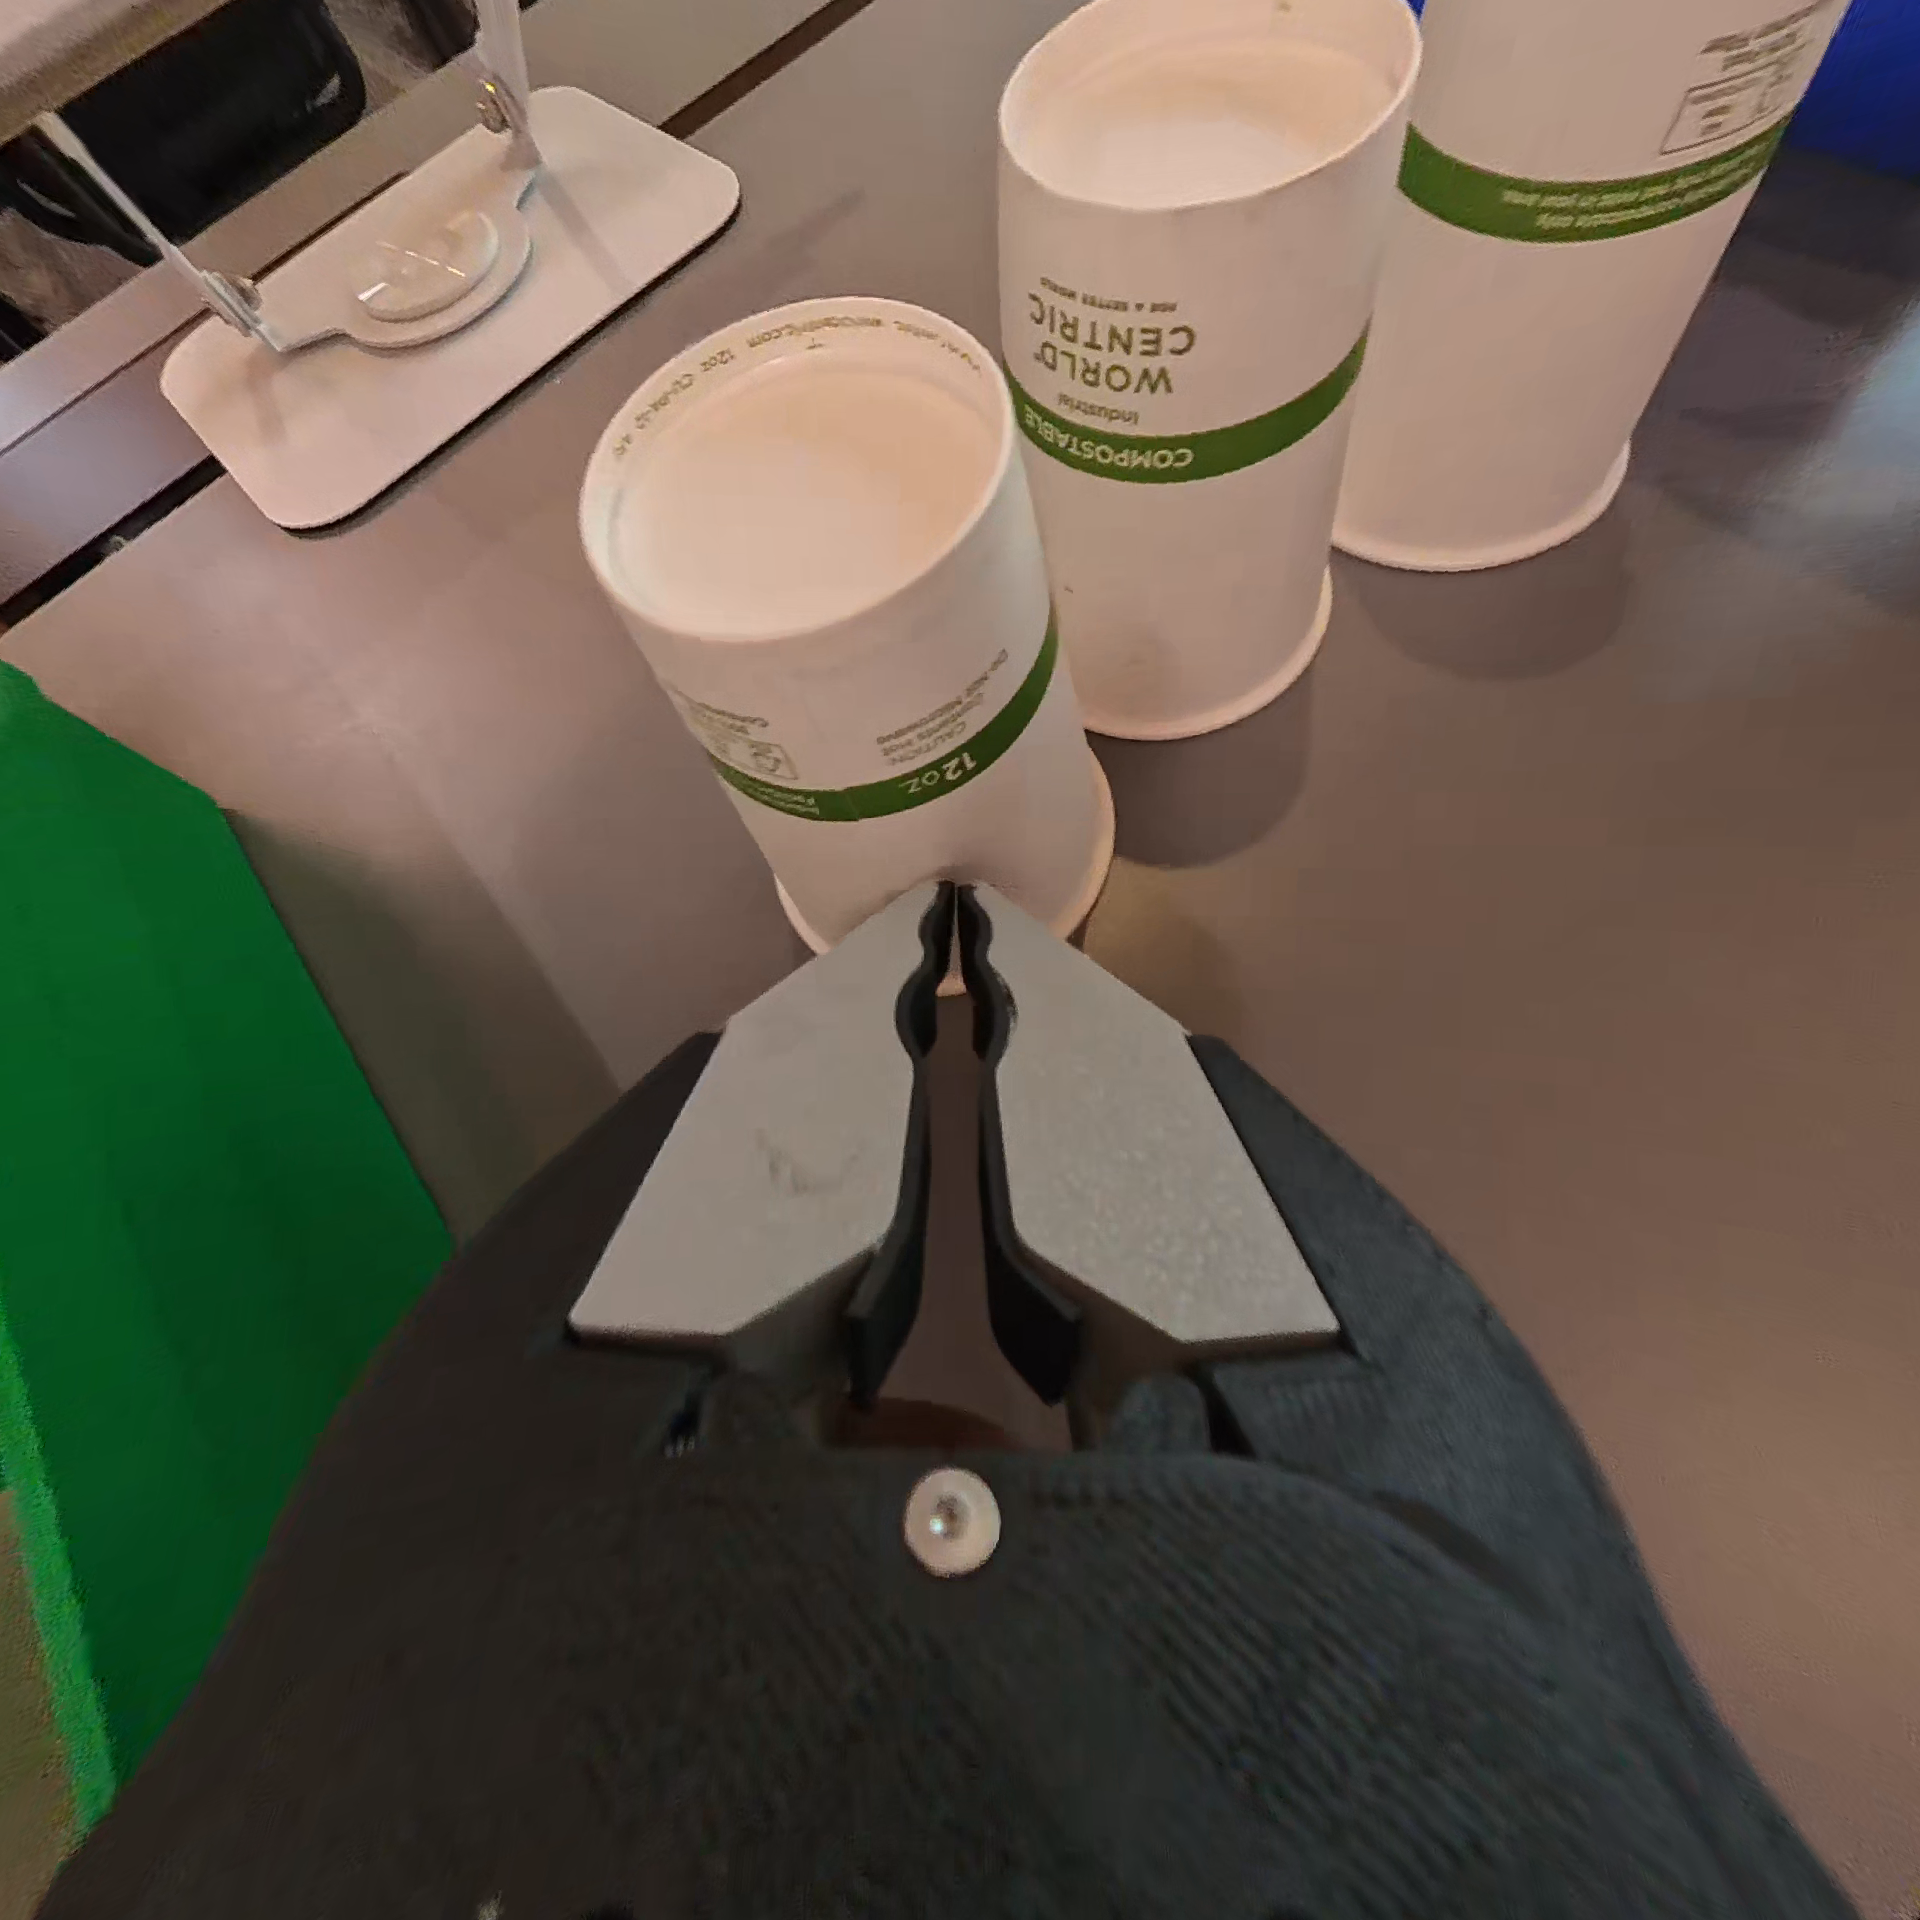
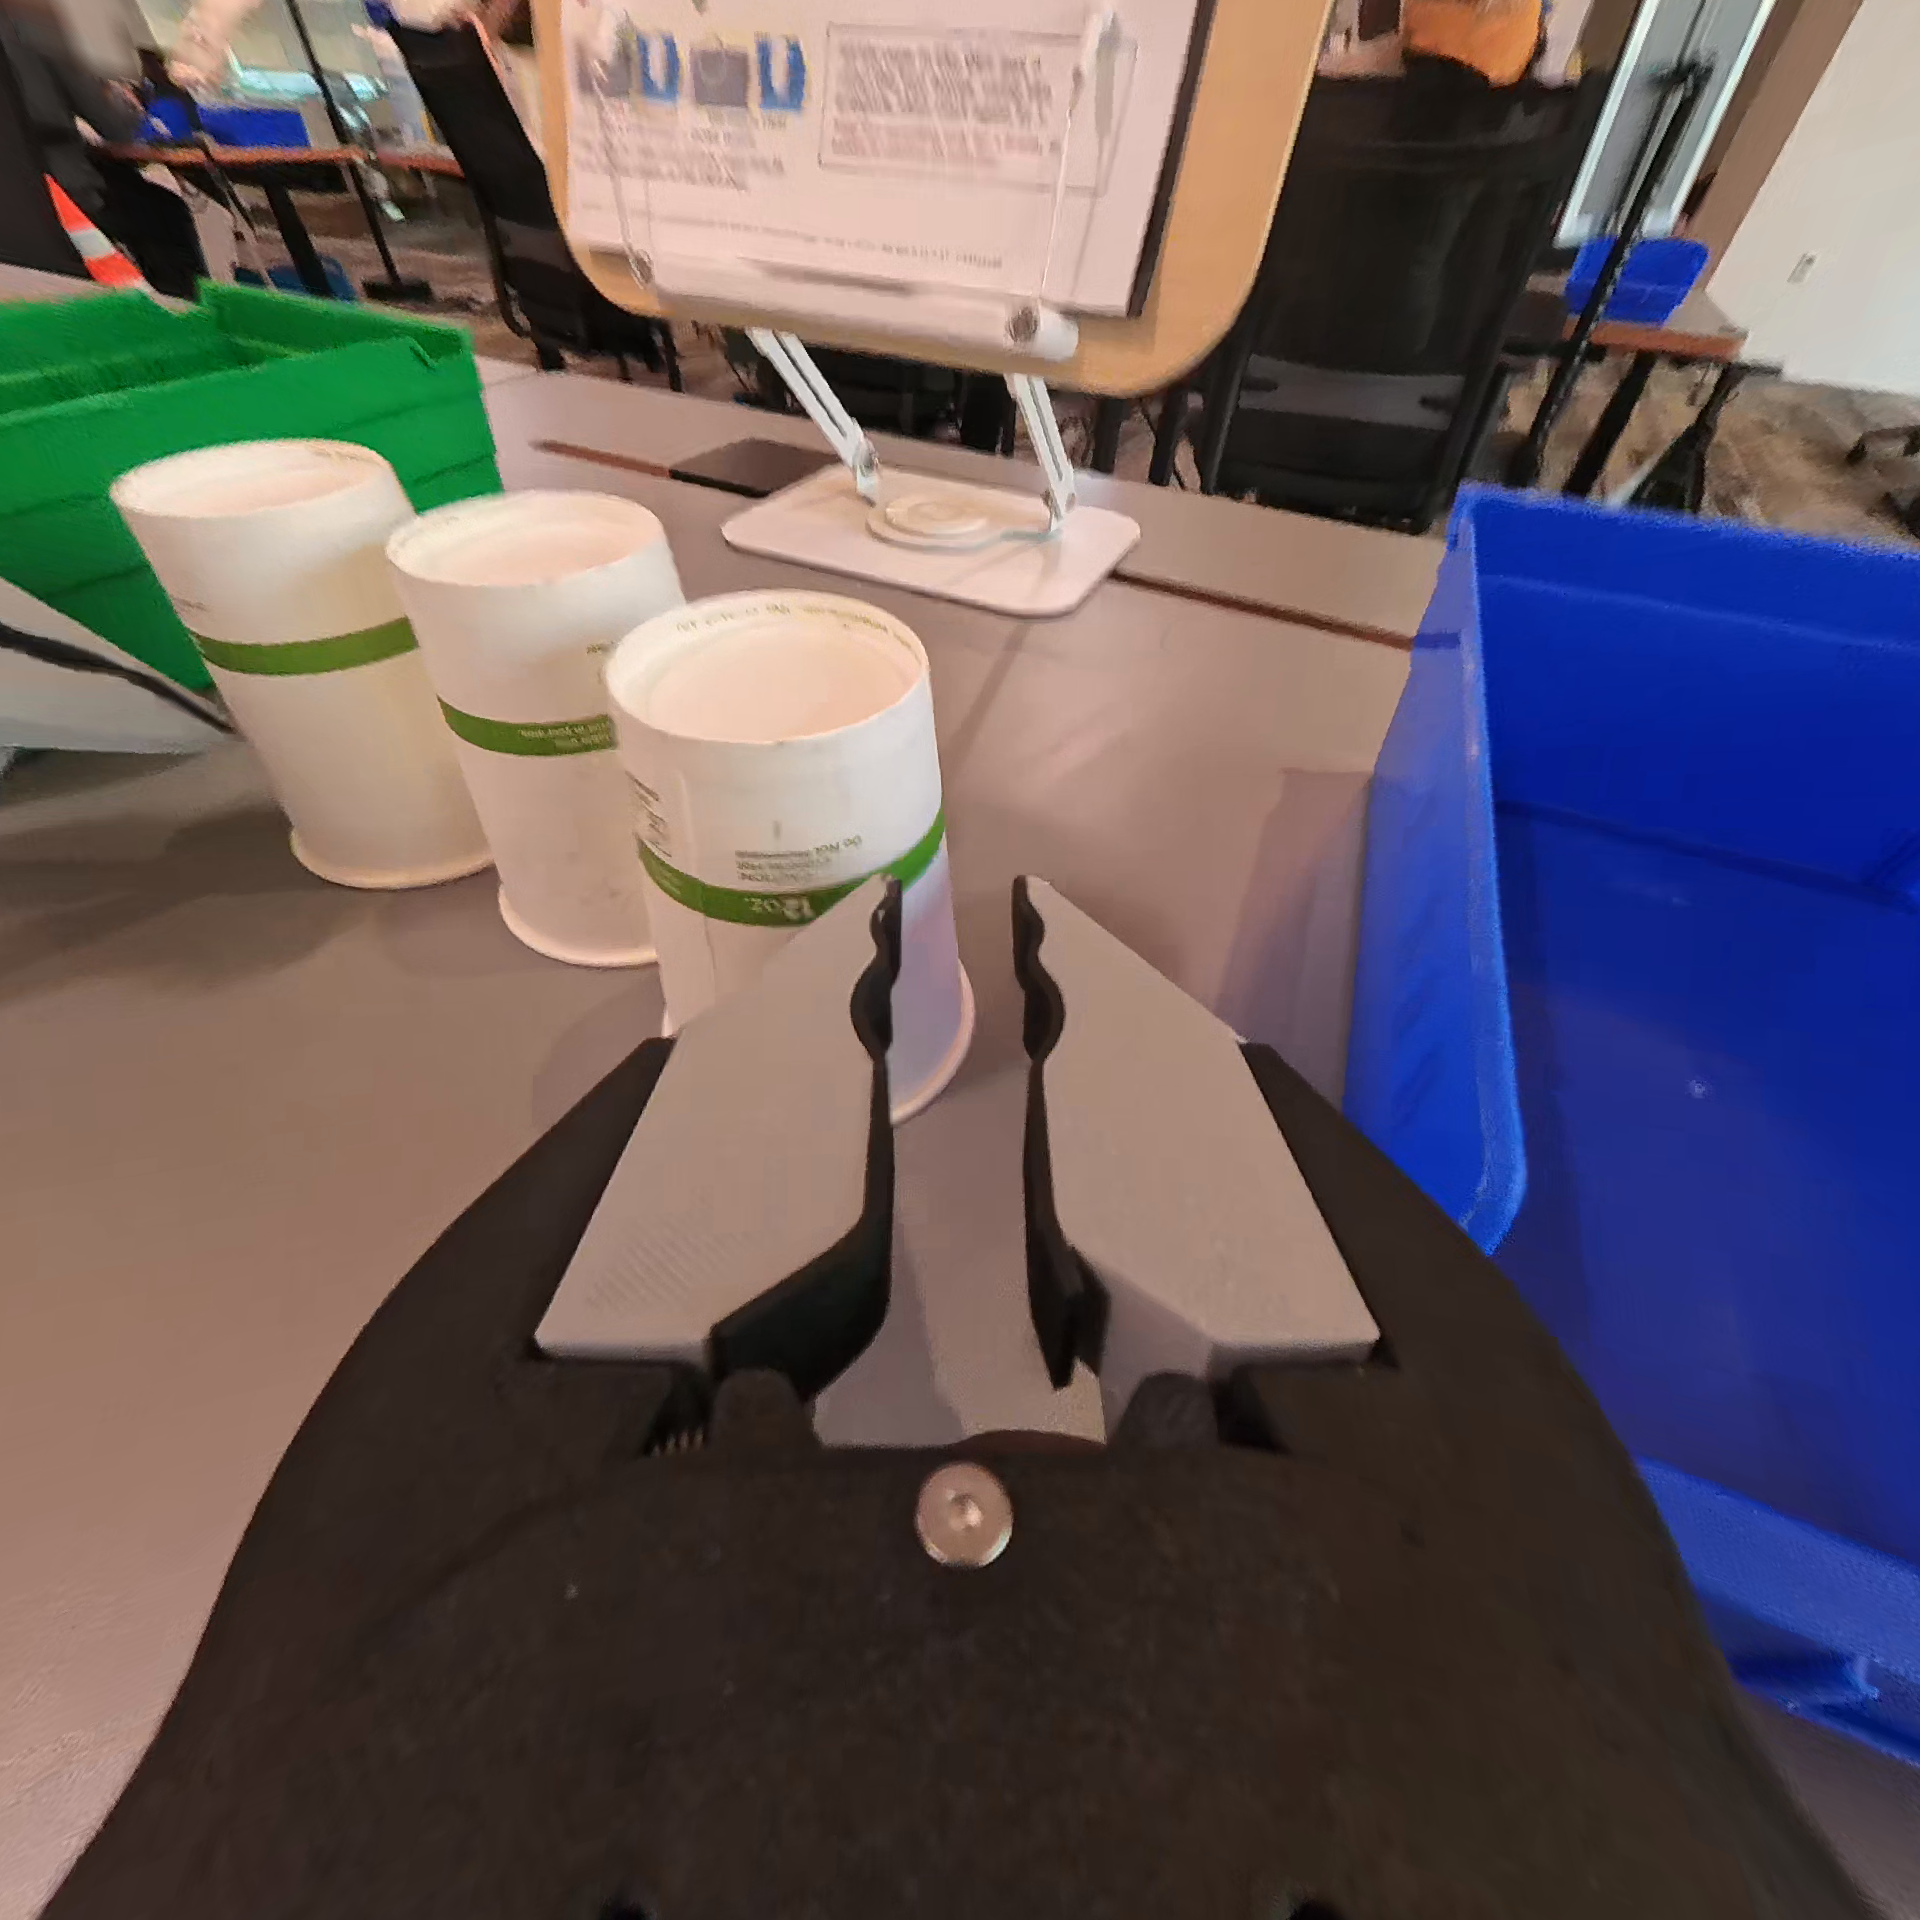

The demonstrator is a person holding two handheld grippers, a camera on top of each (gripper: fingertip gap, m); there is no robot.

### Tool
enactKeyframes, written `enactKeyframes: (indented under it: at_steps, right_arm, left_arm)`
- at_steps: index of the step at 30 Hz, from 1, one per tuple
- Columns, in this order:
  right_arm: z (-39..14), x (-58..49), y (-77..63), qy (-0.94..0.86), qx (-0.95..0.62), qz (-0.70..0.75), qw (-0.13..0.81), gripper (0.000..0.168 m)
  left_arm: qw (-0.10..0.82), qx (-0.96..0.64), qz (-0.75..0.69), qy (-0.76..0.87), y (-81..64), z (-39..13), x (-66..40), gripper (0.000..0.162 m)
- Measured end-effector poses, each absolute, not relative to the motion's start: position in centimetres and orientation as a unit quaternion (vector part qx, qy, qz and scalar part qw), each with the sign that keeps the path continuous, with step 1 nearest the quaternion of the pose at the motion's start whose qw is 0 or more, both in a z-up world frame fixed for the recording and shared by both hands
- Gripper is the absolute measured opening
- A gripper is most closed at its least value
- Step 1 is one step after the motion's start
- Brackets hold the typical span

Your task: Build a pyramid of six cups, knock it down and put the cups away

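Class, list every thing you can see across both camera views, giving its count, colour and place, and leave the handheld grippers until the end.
White paper cups with a green band: three, upside down in a row on the table; near cup, middle cup, far cup.
Grey table: one, under everything.
Green plastic bin: one, on the left, behind the cups.
Blue plastic bin: one, on the right.
White document stand: one, behind the cups, holding a printed sheet.
Left gripper: grey and black fingers closed, tips at the base of the cup nearest to it.
Right gripper: grey and black fingers apart, empty, by the near cup.
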State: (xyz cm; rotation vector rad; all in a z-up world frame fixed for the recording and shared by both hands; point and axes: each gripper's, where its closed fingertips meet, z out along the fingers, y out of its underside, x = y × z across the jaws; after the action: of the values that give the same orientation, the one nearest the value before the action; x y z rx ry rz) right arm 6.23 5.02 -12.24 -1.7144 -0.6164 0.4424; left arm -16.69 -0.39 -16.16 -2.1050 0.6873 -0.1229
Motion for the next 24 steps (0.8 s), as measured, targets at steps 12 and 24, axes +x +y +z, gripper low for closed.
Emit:
enactKeyframes:
  at_steps: [12, 24]
  right_arm:
    - [-12.7, 1.6, 1.5, -0.403, -0.682, 0.208, 0.573, 0.018]
    - [-13.2, 2.2, 2.5, -0.38, -0.703, 0.206, 0.565, 0.024]
  left_arm:
    - [0.498, -0.828, -0.055, 0.252, -1.8, -11.5, -18.6, 0.013]
    - [0.536, -0.803, -0.066, 0.252, -3.0, -8.4, -18.3, 0.021]
